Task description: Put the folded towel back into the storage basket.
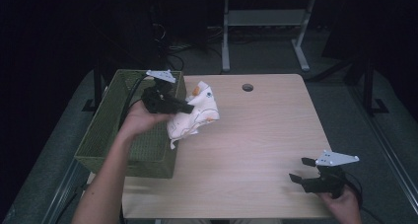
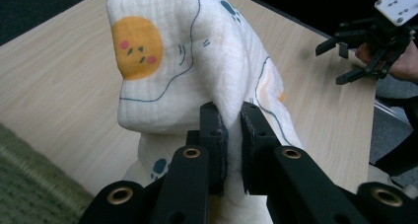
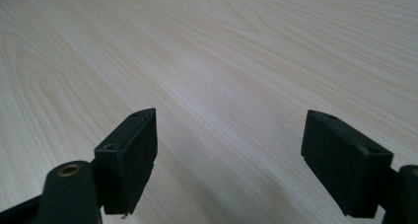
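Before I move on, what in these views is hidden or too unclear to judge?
- Basket floor: in the high view the left forearm and near wall cover much of it, so its contents cannot be told.
- Cloth lower end: in the left gripper view the left gripper hides it; whether it touches the table is unclear.
- Cloth print: too small in the high view.
- Right gripper: open over bare wood.

Legible text, labels, brands, numbers: none on any surface in the three views. Printed signs: the white cloth (image 2: pixel 197 71) carries a drawn orange round face with pink cheeks, thin dark-blue outline strokes and small blue paw-like marks, without lettering. The table (image 3: pixel 207 46) shows plain wood grain, unmarked.
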The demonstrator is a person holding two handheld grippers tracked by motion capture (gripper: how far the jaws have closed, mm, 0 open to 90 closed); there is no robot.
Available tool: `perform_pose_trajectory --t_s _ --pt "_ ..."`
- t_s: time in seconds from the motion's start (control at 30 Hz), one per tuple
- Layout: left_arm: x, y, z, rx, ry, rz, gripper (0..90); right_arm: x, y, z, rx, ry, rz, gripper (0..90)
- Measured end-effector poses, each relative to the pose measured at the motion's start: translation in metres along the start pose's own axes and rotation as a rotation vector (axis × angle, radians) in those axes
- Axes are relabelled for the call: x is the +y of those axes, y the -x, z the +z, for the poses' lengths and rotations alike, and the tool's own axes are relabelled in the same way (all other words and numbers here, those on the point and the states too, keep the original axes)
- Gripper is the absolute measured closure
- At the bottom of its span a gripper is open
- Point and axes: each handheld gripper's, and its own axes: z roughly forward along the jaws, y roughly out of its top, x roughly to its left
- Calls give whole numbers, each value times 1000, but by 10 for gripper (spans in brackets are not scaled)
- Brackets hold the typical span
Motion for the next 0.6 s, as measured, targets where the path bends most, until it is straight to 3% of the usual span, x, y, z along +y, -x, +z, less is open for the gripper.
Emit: perform_pose_trajectory --t_s 0.6 --pt "-32 -36 -54 30 6 -39 820 0 3 -2 -22 1 12 213"
